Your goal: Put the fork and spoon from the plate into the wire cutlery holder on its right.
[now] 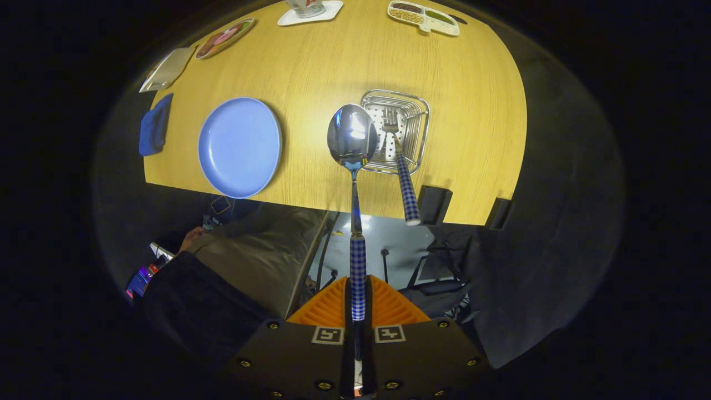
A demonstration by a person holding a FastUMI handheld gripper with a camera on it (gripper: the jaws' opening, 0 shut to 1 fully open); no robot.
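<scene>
My gripper (358, 303) is shut on the checked handle of the spoon (352, 139), held high above the table, with its shiny bowl pointing ahead over the left rim of the wire cutlery holder (421, 119). The fork (401, 166) stands in that holder, tines down and its checked handle sticking out toward me. The blue plate (240, 147) lies bare on the wooden table to the left of the holder.
A blue cloth (155, 125) and a flat grey board (167, 69) lie left of the plate. Farther back are an oval dish (225, 37), a white coaster with a glass (310, 11) and a divided snack tray (424, 16). A person's hand (191, 239) and sleeve show below the table edge.
</scene>
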